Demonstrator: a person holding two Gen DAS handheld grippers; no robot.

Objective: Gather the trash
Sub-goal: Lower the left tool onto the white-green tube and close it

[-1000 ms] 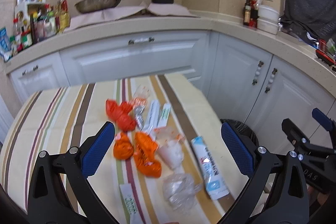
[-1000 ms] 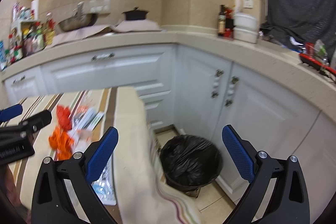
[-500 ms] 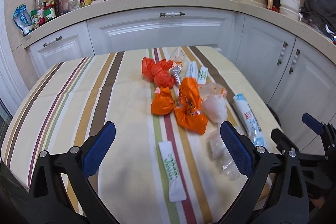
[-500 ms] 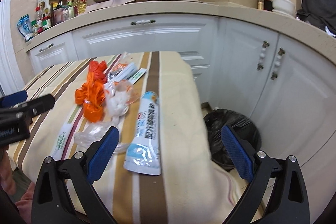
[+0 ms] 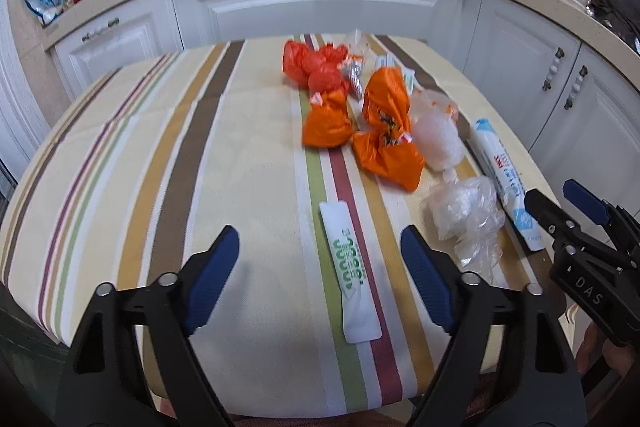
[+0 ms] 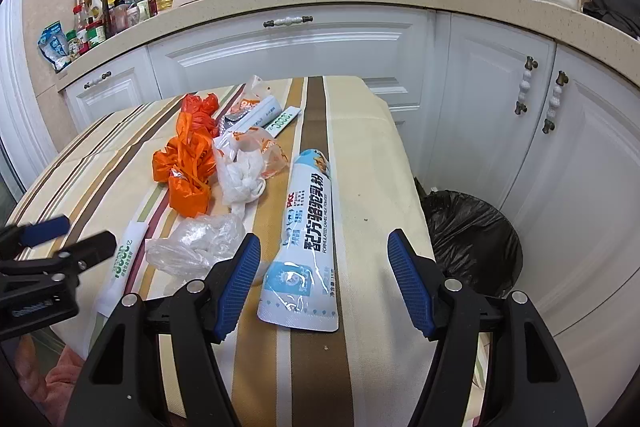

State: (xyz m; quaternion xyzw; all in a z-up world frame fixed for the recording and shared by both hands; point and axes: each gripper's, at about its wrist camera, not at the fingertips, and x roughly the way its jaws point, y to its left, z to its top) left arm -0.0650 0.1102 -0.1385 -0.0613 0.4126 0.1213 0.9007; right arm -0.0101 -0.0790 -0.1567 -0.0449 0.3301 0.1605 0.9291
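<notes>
Striped cloth worktop [image 5: 168,163]: carries trash.
Left claw [image 5: 320,259]: closing, pads clear of flat white green-lettered sachet [image 5: 350,267] at near edge.
Right claw [image 6: 324,259]: closing, pads clear of white-blue foil pouch [image 6: 306,239] by right edge.

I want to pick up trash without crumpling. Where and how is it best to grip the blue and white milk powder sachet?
Probably at the near sealed end of the milk powder sachet. It lies flat, lengthwise away from the right gripper, whose closing jaws straddle that end without touching it. Come from the near side, low along the tablecloth, and pinch across the width.
</notes>
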